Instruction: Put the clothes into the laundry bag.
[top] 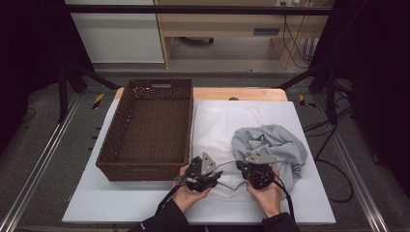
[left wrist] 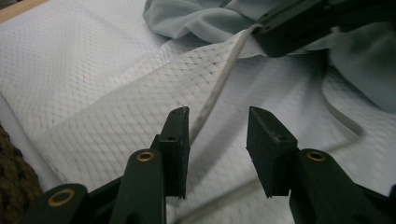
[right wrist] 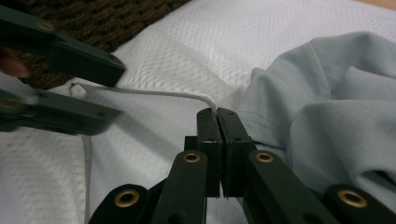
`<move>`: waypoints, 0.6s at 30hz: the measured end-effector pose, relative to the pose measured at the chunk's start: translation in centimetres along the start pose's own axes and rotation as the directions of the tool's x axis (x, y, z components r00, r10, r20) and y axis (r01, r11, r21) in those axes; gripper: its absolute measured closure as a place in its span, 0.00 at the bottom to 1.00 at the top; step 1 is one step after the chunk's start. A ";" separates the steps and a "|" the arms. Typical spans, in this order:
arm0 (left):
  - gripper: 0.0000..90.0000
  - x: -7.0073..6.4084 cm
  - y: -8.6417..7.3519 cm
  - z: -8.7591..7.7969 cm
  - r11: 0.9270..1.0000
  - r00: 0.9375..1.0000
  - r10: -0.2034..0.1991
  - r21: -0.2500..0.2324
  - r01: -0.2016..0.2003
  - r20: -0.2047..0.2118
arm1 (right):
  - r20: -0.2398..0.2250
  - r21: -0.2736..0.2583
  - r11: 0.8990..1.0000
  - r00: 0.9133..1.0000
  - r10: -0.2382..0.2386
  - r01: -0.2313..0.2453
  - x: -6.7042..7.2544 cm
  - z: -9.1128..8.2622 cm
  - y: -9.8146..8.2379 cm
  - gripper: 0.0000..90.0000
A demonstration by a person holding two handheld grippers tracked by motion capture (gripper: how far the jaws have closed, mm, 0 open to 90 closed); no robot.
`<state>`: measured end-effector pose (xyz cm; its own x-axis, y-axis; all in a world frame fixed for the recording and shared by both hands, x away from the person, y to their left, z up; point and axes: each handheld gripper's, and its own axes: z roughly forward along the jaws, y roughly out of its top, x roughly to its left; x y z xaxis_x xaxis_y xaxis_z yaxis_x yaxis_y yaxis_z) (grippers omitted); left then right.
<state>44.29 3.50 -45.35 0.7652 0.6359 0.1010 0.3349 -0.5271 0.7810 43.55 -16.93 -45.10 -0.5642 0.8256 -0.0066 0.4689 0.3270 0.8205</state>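
Now, right gripper [right wrist: 218,114]: jaws clamped on the white cord [right wrist: 154,94].
Left gripper [left wrist: 218,122]: jaws parted, cord between them, unpinched.
Nearby: grey garment [top: 278,145], white cloth [top: 217,125], wicker basket [top: 109,150] on the bench [top: 96,203].

A brown woven wicker basket [top: 145,130] stands on the left half of a white table board [top: 92,198], its long side running away from the near edge and a handle slot cut in its far wall. Its interior holds nothing visible. A light wooden edge [top: 241,93] borders the board at the far side. Beyond the table stand a wooden cabinet [top: 217,24] and a white panel [top: 116,34]. Black cables [top: 295,34] hang at the cabinet's right. Black frame bars [top: 193,9] cross above.
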 end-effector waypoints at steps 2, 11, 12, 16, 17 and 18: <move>0.66 -0.2 0.4 0.7 1.000 1.000 -0.004 0.000 0.004 -0.011 | -0.007 -0.010 1.000 1.000 -0.004 0.003 0.0 -0.2 0.1 0.99; 0.79 -0.3 1.8 2.5 1.000 1.000 0.007 0.008 -0.007 -0.015 | -0.022 -0.008 1.000 1.000 -0.009 0.009 0.2 -0.2 0.1 0.99; 0.84 -0.2 1.8 2.6 1.000 1.000 0.000 0.013 0.001 -0.001 | -0.023 -0.008 1.000 1.000 -0.007 0.007 0.1 -0.2 0.1 0.99; 0.96 -0.3 1.8 2.5 0.999 1.000 -0.005 0.032 0.004 0.022 | -0.032 -0.005 1.000 0.999 -0.006 0.006 0.2 -0.1 0.0 0.97; 0.97 -0.3 1.8 2.4 0.999 1.000 -0.007 0.033 0.006 0.028 | -0.031 -0.002 1.000 0.999 -0.009 0.009 0.2 -0.1 0.0 0.96; 0.98 -0.3 1.8 2.4 0.999 0.999 -0.012 0.032 0.011 0.035 | -0.032 0.001 1.000 0.999 -0.009 0.009 0.2 0.0 0.0 0.94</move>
<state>45.93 1.05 -45.46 0.7799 0.6219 0.0701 0.3604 -0.5378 0.7621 43.40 -16.76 -45.10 -0.5896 0.8077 0.0038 0.4640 0.3349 0.8201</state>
